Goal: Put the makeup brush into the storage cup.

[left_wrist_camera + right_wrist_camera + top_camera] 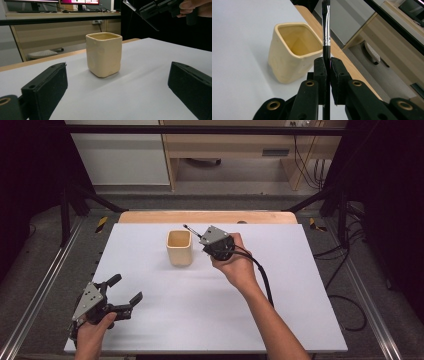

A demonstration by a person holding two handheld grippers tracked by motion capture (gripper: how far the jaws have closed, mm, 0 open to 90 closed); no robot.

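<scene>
My right gripper [326,66] has its jaws closed tight on a thin black brush [326,30]; the metal ferrule and the bristle end stick out past the pads, and I hold it just beside the cream square cup [179,247], which stands upright on the white table [280,320] near the far edge. My left gripper [126,290] rests near the front left corner with its jaws wide apart and nothing between them; it faces the cup from well apart.

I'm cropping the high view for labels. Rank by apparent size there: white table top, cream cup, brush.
1. White table top, by far the largest.
2. Cream cup.
3. Brush, a thin tip past the right gripper.
</scene>
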